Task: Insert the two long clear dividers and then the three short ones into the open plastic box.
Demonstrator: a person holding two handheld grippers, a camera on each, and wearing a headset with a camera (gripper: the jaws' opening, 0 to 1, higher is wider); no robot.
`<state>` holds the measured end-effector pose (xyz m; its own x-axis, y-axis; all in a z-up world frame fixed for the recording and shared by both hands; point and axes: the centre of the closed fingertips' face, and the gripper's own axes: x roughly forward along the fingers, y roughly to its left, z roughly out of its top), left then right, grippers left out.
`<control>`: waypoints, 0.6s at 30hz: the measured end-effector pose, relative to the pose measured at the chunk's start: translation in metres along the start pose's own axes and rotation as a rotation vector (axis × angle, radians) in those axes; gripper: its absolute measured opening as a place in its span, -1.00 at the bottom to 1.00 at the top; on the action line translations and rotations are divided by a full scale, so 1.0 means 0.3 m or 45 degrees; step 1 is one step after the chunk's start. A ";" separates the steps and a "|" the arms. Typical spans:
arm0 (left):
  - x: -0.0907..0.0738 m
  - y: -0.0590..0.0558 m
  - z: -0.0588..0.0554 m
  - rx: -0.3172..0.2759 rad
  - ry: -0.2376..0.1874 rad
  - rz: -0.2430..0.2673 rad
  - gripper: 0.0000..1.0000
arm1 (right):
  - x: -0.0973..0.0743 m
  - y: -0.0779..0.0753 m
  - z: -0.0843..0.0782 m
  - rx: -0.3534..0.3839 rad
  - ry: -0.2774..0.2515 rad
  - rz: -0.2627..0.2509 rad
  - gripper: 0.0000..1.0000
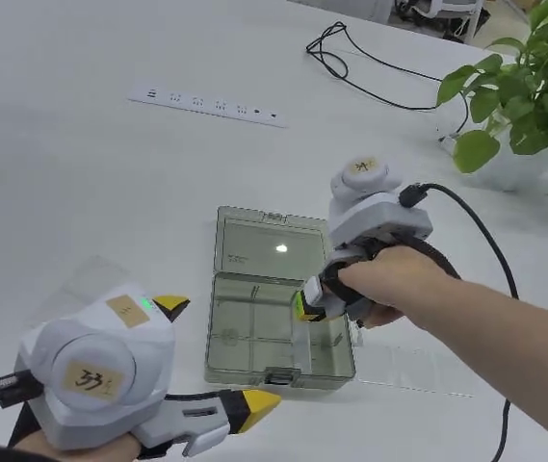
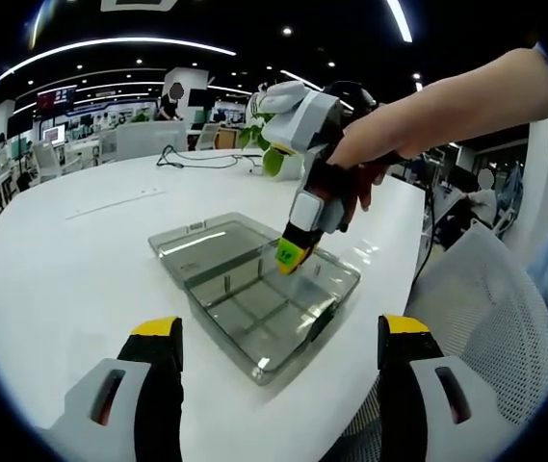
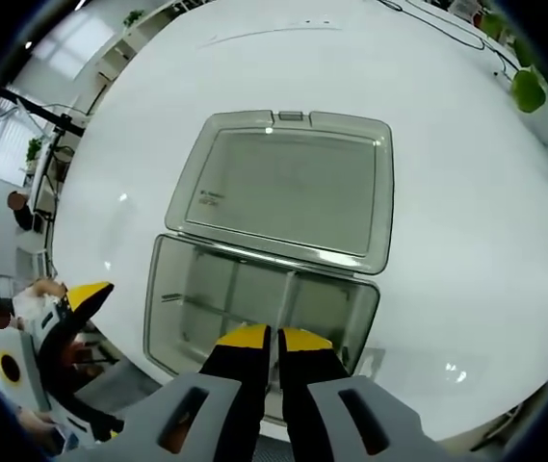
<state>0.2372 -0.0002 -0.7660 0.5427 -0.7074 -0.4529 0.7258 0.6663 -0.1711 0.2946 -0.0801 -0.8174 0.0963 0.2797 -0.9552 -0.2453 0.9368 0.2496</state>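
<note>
Left gripper (image 1: 216,354) closest, low at the near-left of the head view, body partly cut off by the frame; yellow-tipped jaws spread wide, nothing between them, held just off the near-left corner of the plastic box (image 1: 283,377) without touching it. Box open, smoky-clear, lid (image 1: 274,245) laid flat on the far side. Tray close to the near edge of the white table (image 1: 81,173), as seen in the left gripper view. Dividers already upright inside, splitting the tray into cells; exact count hard to read through clear plastic and glare. Right gripper (image 1: 304,308) pitched steeply down over the tray's right half, tips at or just inside the rim, a hand (image 1: 389,284) wrapped round its grip, forearm running off to the right. Jaws drawn nearly together, only a thin slit; possibly a clear divider pinched there, cannot tell. Faint clear strips (image 1: 413,368) flat on the table just right of the box, edges barely visible. Wide bare tabletop left and beyond the lid; power strip (image 1: 206,104), black cable (image 1: 370,67) and potted plant (image 1: 524,87) well apart at the far side.
</note>
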 end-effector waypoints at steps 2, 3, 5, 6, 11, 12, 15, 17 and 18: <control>0.002 0.001 0.000 0.000 0.003 -0.001 0.69 | 0.000 -0.003 0.004 -0.005 0.000 0.002 -0.92; 0.002 0.001 0.001 0.001 0.003 -0.001 0.69 | -0.001 -0.003 0.005 -0.005 -0.001 0.003 -0.91; 0.004 0.002 0.003 0.001 0.003 -0.003 0.69 | -0.001 -0.003 0.006 -0.003 -0.006 0.008 -0.91; 0.005 0.003 0.003 0.002 0.005 -0.003 0.69 | -0.002 -0.004 0.006 -0.006 -0.009 0.010 -0.91; 0.005 0.004 0.004 0.003 0.006 -0.002 0.69 | -0.002 -0.003 0.008 -0.011 -0.017 0.020 -0.89; 0.006 0.004 0.004 0.003 0.006 -0.002 0.69 | -0.003 -0.001 0.010 -0.015 -0.023 0.029 -0.89; 0.008 0.005 0.004 0.003 0.007 -0.001 0.68 | -0.005 -0.003 0.008 -0.008 -0.037 0.049 -0.85; 0.009 0.005 0.005 0.005 0.007 -0.002 0.68 | -0.006 -0.001 0.008 -0.011 -0.051 0.067 -0.75; 0.010 0.005 0.006 0.005 0.007 -0.003 0.68 | -0.006 -0.005 0.015 -0.013 -0.070 0.061 -0.67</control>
<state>0.2406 -0.0016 -0.7661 0.5387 -0.7075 -0.4575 0.7286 0.6638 -0.1686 0.2991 -0.0811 -0.8153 0.1366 0.3355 -0.9321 -0.2606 0.9200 0.2929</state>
